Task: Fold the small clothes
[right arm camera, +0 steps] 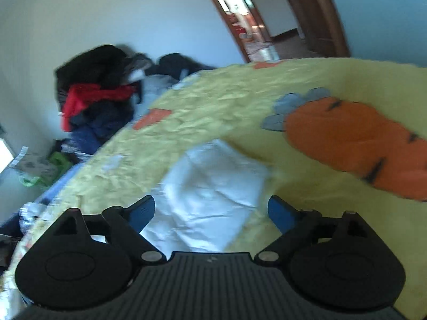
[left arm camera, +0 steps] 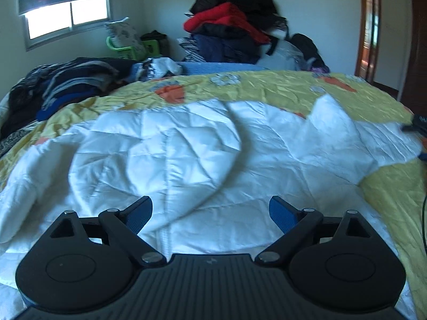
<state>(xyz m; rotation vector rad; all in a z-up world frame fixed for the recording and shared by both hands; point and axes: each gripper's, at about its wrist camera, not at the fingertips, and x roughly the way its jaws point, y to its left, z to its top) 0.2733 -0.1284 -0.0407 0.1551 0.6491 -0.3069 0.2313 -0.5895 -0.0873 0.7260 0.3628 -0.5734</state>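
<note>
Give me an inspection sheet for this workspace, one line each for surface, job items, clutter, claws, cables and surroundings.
Surface: bed under a yellow carrot-print cover.
Job's things: white quilted jacket spread flat, unfolded; one sleeve lies ahead of the right claw.
Clutter: dark folded clothes at the far left of the bed; tall clothes pile against the wall.
Claws: left claw open above the jacket, empty; right claw open, empty.
Cables: a thin dark line at the right edge, possibly a cable.
Surroundings: window, doorway.
</note>
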